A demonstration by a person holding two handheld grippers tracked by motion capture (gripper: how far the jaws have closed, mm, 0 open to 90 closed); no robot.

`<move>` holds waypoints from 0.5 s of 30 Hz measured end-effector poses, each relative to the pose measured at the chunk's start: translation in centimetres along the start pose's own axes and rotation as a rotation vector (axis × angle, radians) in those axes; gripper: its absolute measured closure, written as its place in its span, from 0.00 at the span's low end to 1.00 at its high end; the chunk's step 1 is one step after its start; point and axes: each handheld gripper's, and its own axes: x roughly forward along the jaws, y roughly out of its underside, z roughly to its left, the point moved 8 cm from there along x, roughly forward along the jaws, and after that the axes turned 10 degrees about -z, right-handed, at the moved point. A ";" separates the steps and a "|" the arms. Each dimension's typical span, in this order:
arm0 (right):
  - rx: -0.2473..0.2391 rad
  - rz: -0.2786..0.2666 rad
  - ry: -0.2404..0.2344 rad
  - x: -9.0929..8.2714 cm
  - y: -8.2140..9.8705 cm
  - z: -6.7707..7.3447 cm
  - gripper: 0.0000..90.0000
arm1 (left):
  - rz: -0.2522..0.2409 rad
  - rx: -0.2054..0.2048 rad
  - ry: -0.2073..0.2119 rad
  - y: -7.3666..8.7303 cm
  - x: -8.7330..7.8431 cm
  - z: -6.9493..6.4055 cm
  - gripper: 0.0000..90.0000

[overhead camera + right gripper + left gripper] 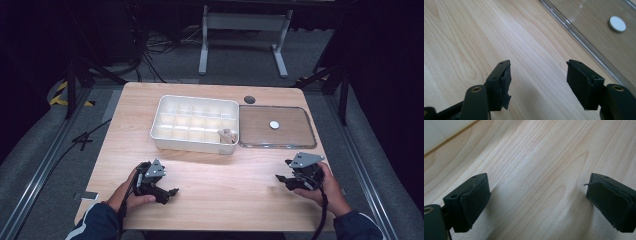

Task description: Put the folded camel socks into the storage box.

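Note:
A white box [195,122] with several compartments stands at the table's middle back; a small tan object [227,135] lies in its front right compartment. Its clear lid [276,127] lies flat to the right, with a white round disc [274,124] on it. My left gripper [170,194] rests low over the wood at the front left, jaws open and empty [537,185]. My right gripper [283,170] sits at the front right, just short of the lid [599,30]. Its jaws stand wide with nothing between them [539,66]. The disc [617,24] lies beyond them.
The wooden table [210,200] has bare surface between the two grippers and in front of the box. A dark round hole cover [249,99] sits at the back edge. A corner of the white box [441,130] lies ahead of the left gripper.

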 end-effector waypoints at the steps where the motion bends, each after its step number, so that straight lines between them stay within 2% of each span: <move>1: 0.014 -0.006 0.001 -0.2 0.4 -0.1 0.40 | 0.000 0.000 0.000 0.0 0.0 0.0 0.06; 15: 0.190 -0.072 0.009 -1.5 5.1 -0.9 0.37 | 0.000 0.000 0.000 0.0 0.0 0.0 0.06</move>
